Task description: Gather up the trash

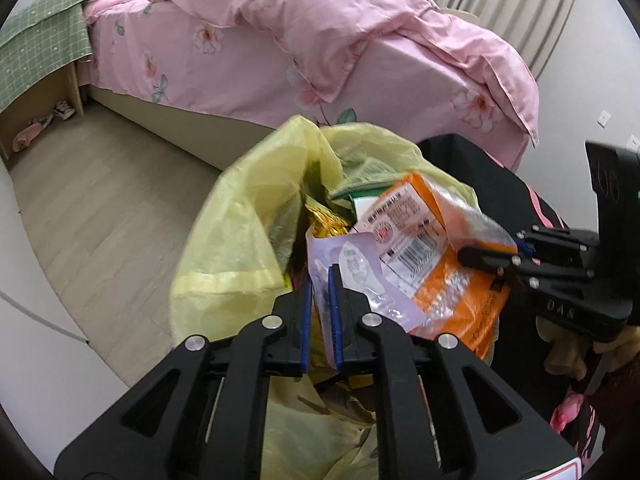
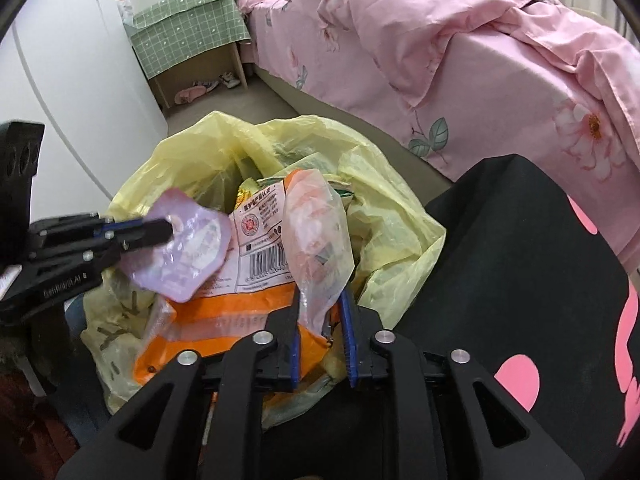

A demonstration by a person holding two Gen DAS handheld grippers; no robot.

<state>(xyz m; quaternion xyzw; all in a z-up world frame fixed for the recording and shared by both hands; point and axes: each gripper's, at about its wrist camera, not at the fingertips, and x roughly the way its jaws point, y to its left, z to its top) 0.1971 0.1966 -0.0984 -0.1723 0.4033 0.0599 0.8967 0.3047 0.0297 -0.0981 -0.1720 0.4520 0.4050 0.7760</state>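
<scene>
A yellow trash bag (image 1: 240, 236) stands open on the floor, with wrappers inside; it also shows in the right wrist view (image 2: 392, 232). My left gripper (image 1: 320, 280) is shut on a purple wrapper (image 1: 352, 276) above the bag's mouth; the same gripper (image 2: 166, 230) and purple wrapper (image 2: 188, 256) show at the left of the right wrist view. My right gripper (image 2: 320, 316) is shut on an orange and clear snack bag (image 2: 316, 236) over the trash bag. In the left wrist view the right gripper (image 1: 472, 256) pinches that orange bag (image 1: 432, 240).
A bed with a pink floral duvet (image 1: 320, 40) stands behind the bag. A nightstand under a green checked cloth (image 2: 188, 28) has slippers (image 2: 192, 94) beneath it. A white wardrobe (image 2: 80, 80) is at the left. A black and pink garment (image 2: 540, 280) is at the right.
</scene>
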